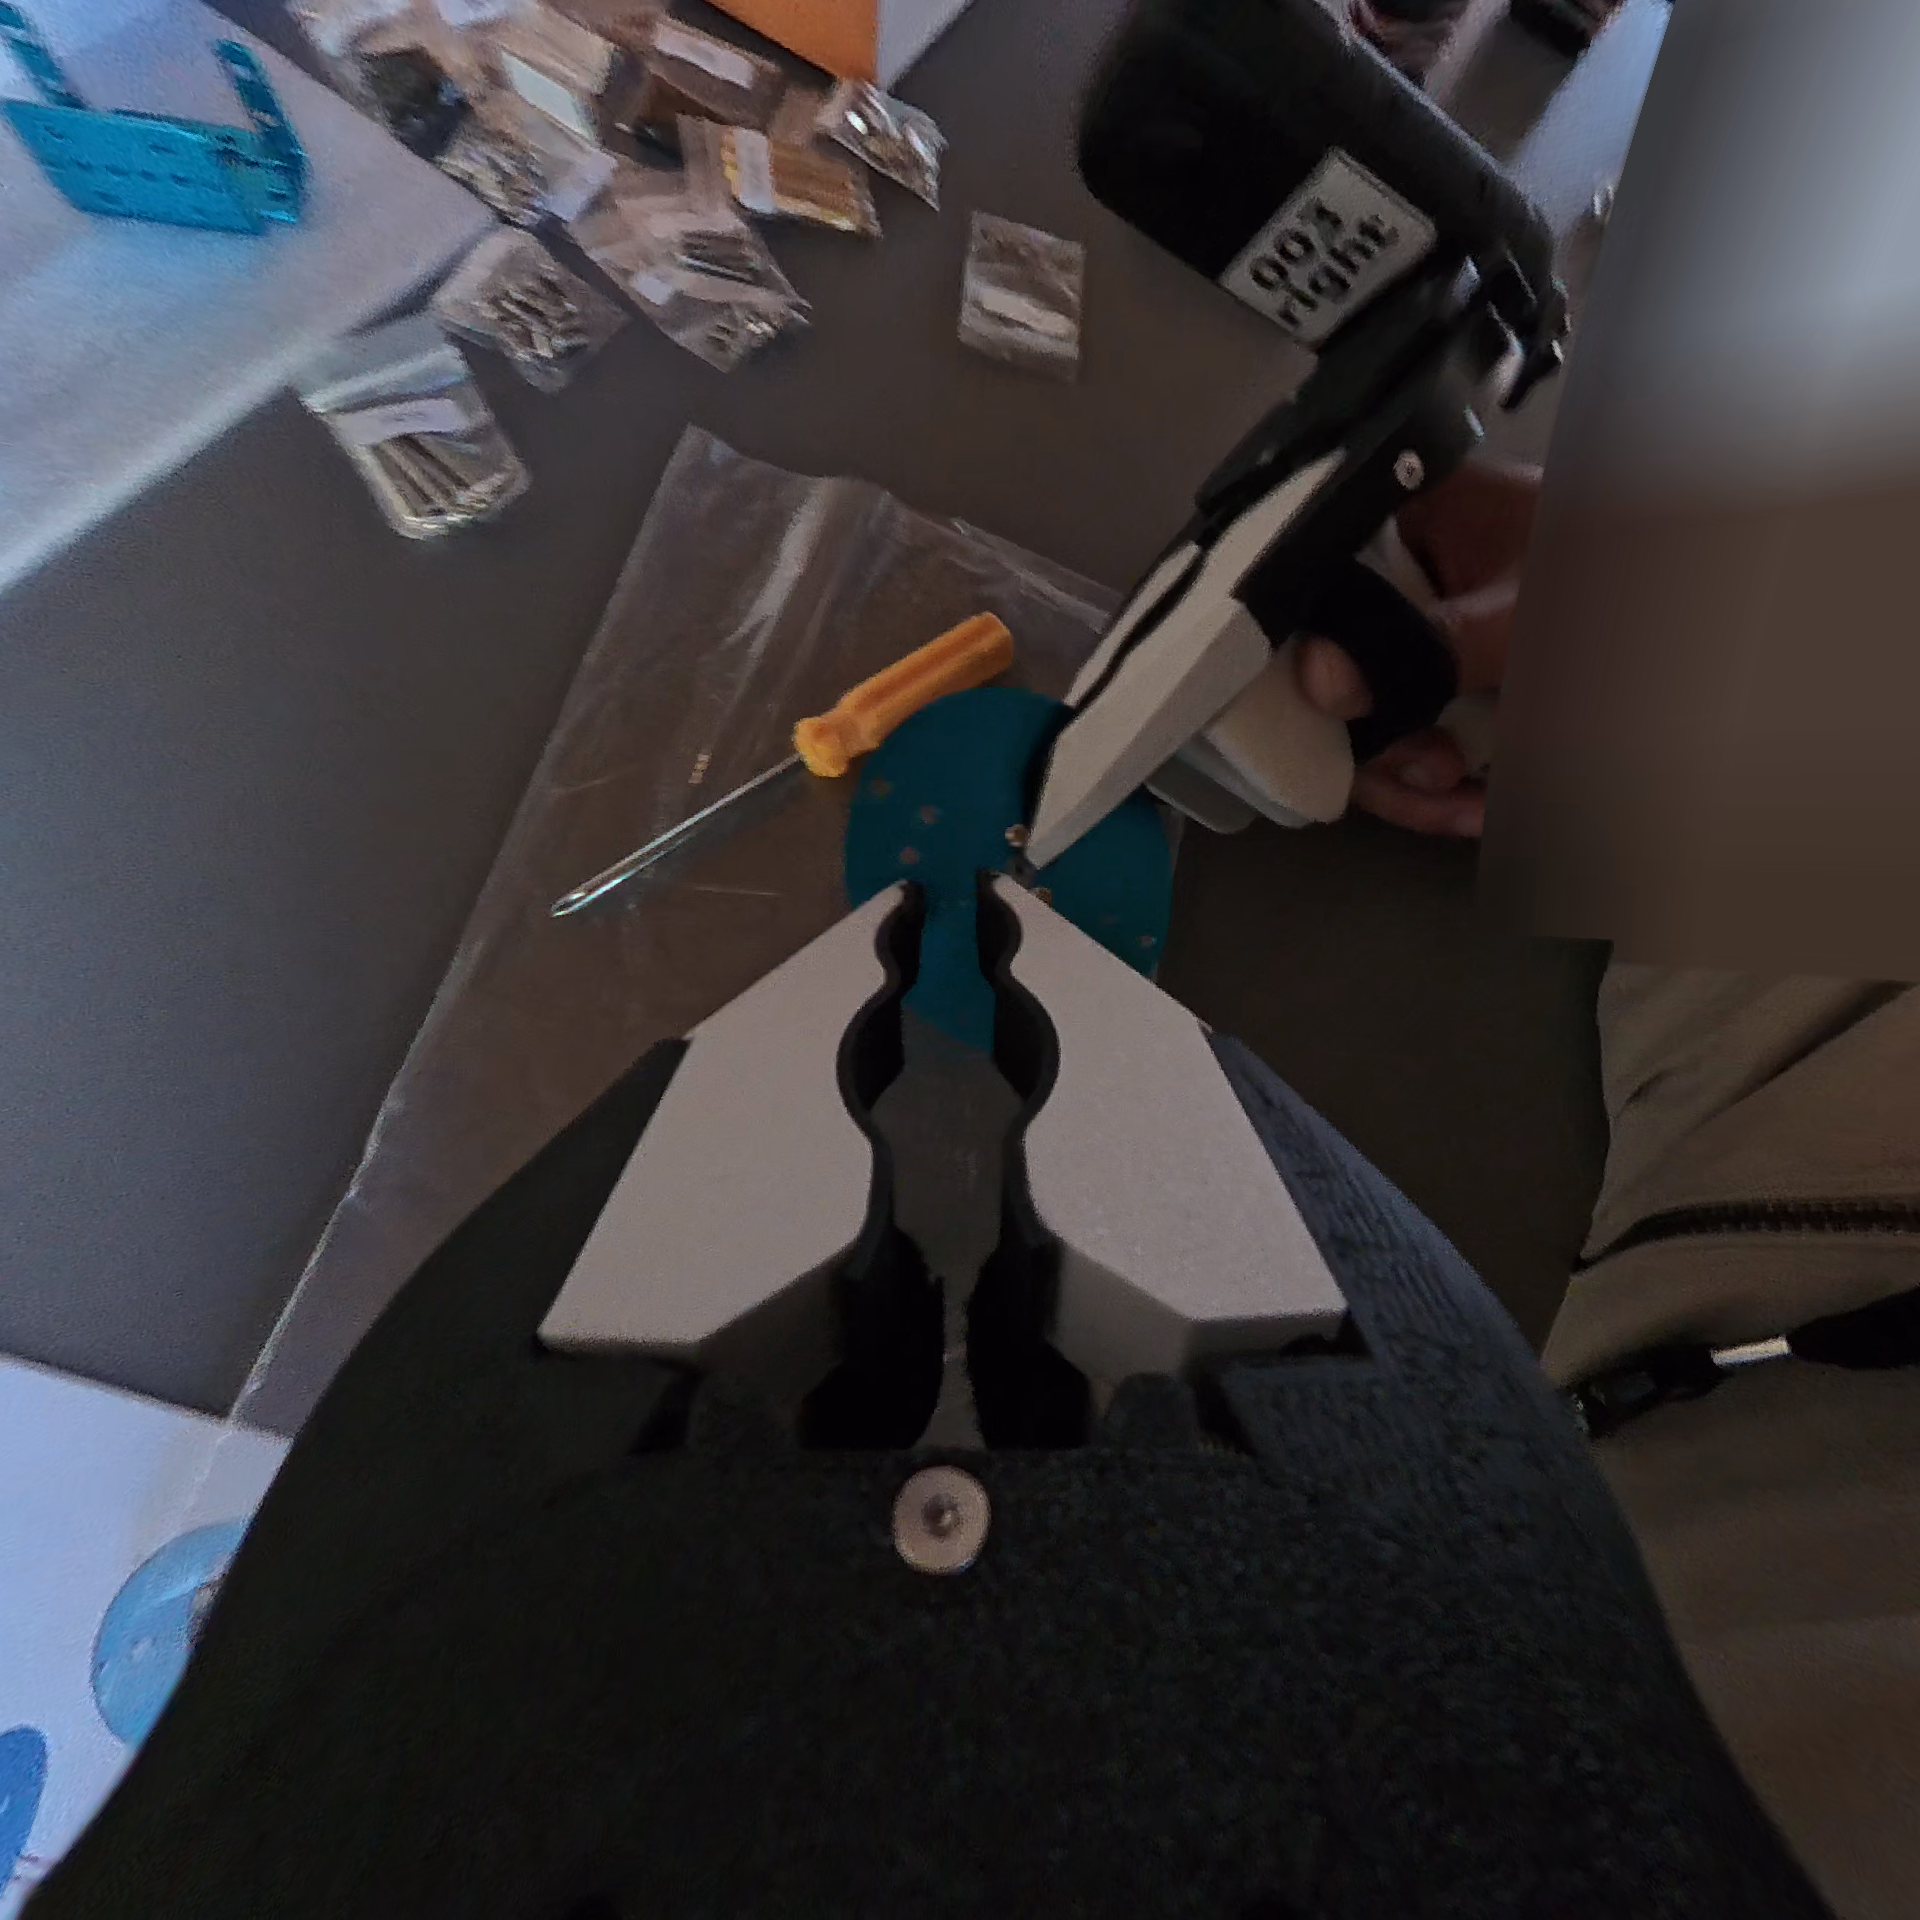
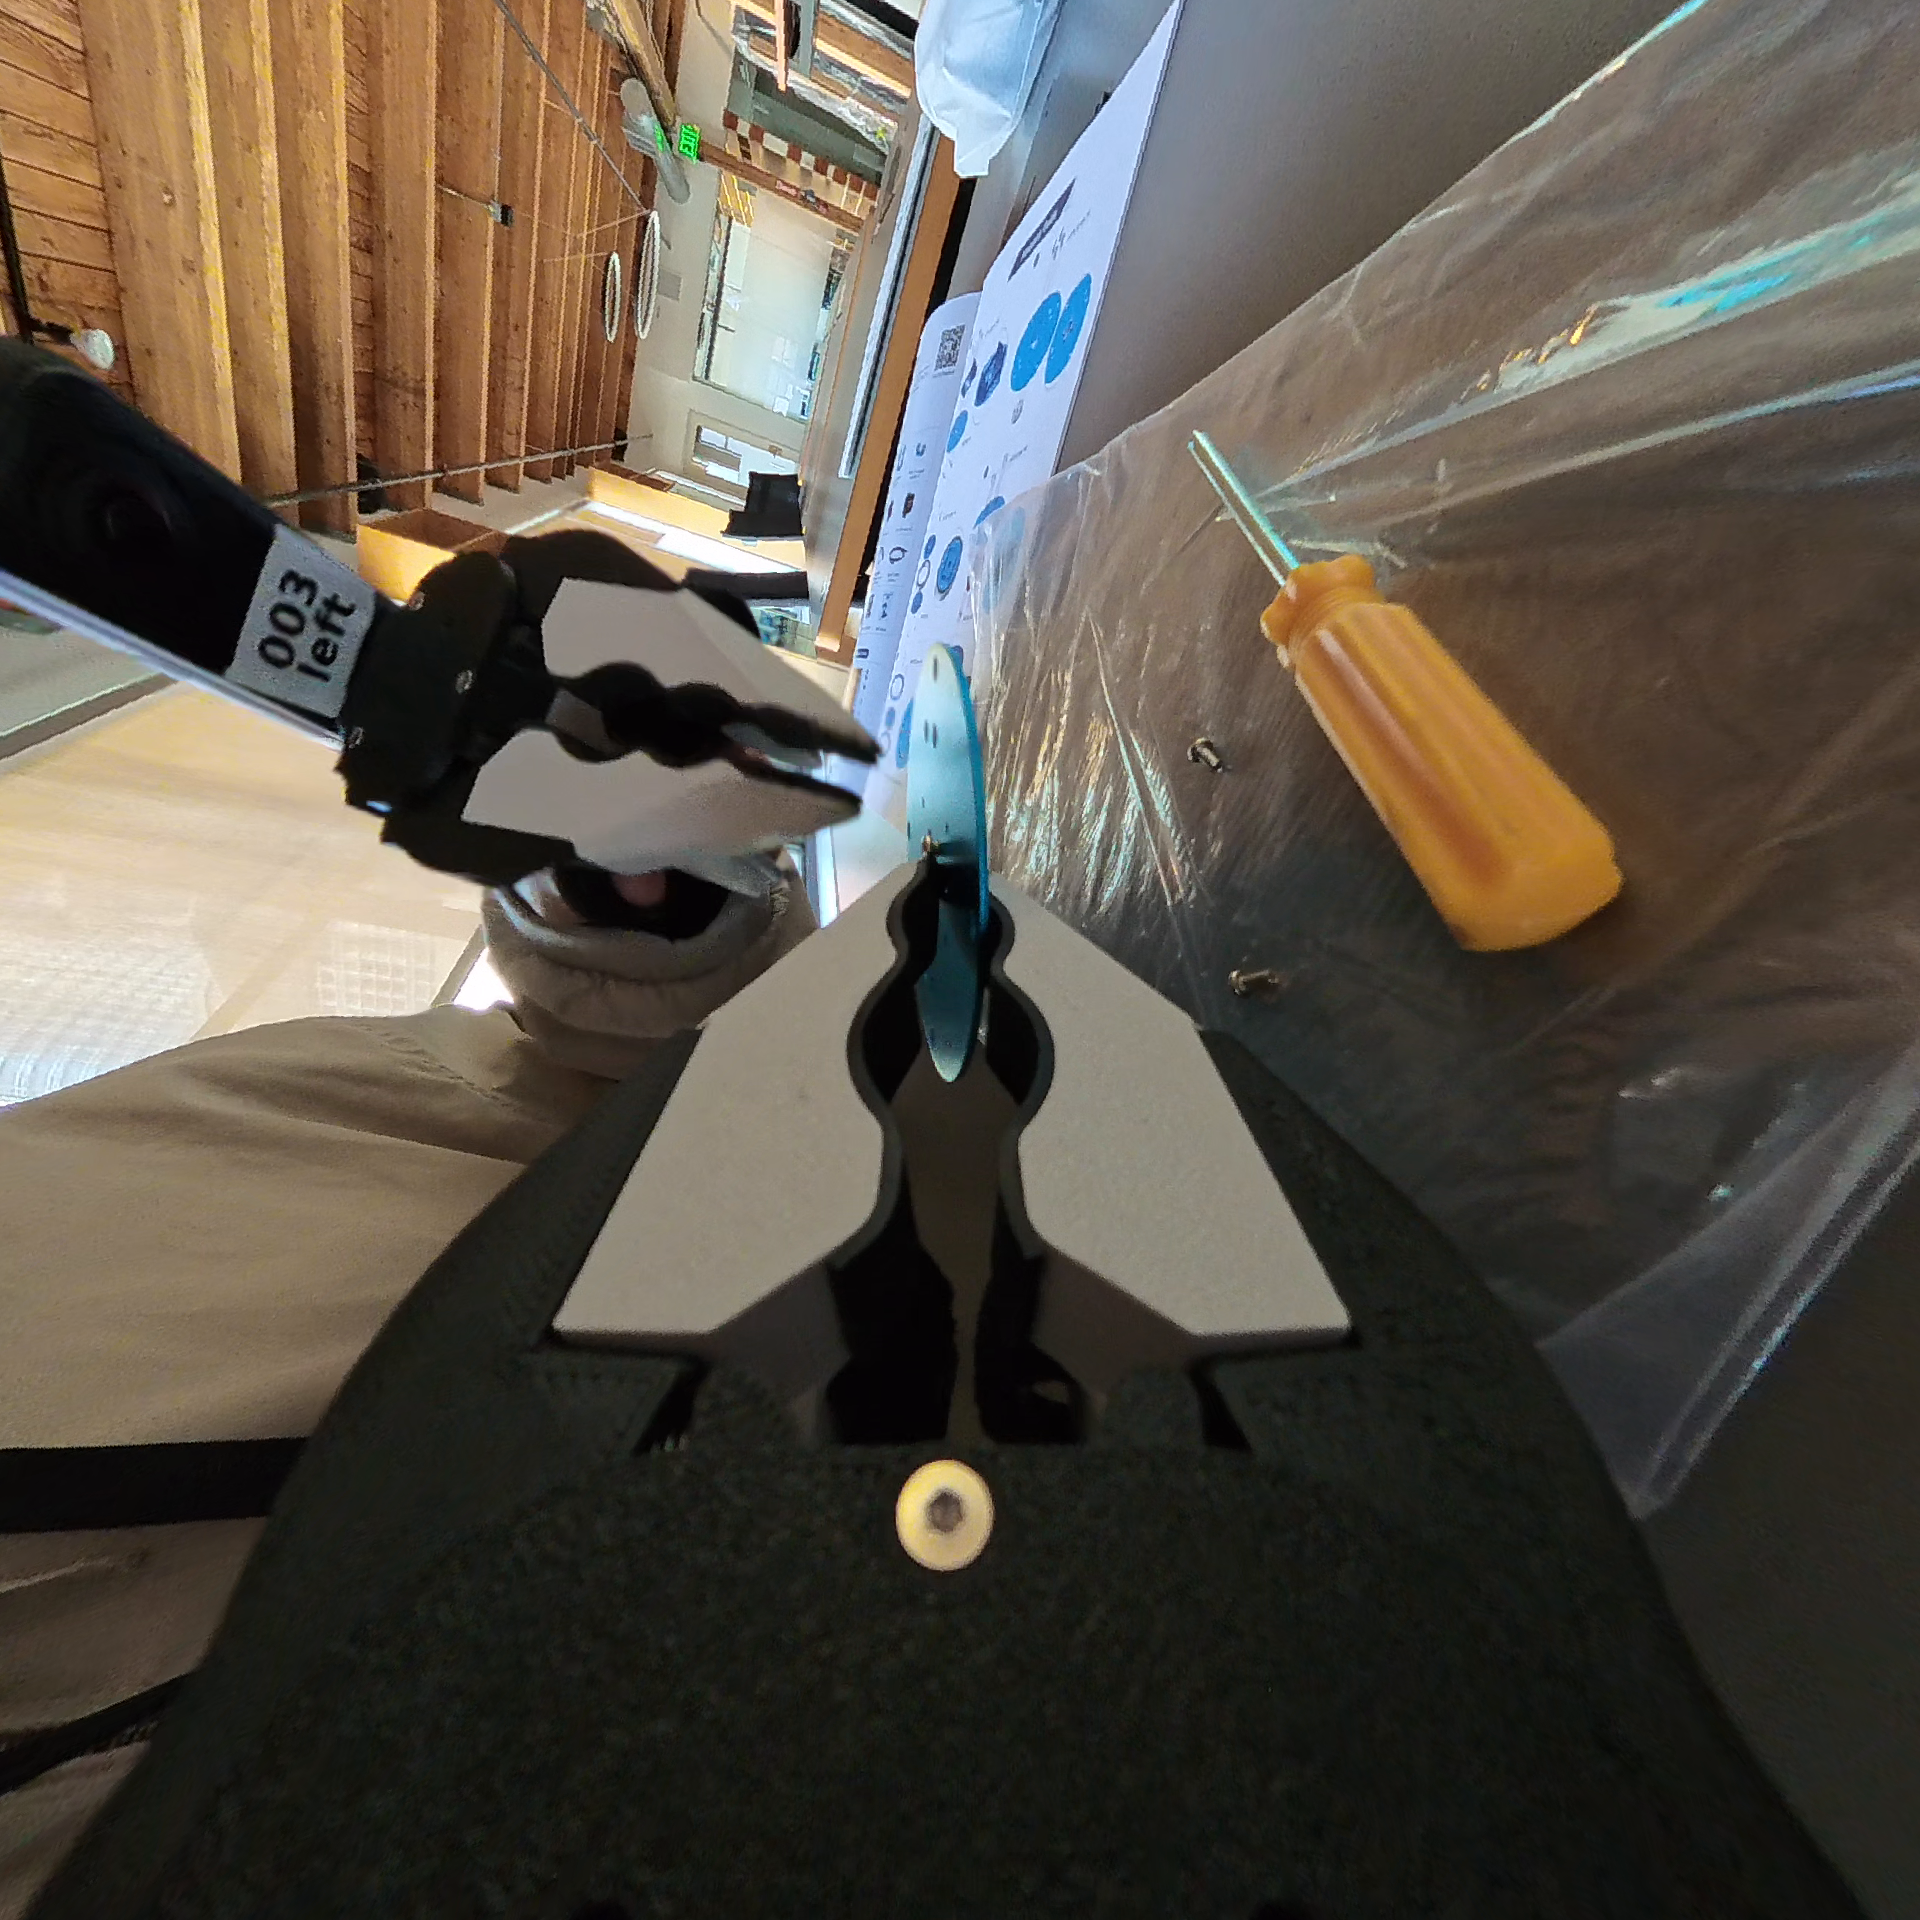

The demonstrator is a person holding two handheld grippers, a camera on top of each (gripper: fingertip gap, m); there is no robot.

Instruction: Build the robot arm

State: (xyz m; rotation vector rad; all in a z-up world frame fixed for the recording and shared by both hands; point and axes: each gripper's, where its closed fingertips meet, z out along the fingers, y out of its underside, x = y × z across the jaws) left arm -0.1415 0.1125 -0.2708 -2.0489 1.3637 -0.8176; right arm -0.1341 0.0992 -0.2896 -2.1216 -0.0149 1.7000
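Your right gripper (image 2: 948, 904) is pinched near-closed on the blue disc (image 2: 951, 831), gripping its edge w/ a small screw right at the tips. The disc stands edge-on to that gripper, its flat face toward your left gripper (image 2: 857, 774). Left one comes in from the face side, tips just beside the disc, narrow gap, nothing held. The orange screwdriver (image 2: 1439, 748) lies on the plastic sheet (image 2: 1714, 416) on the bench (image 1: 312, 727), near the disc.
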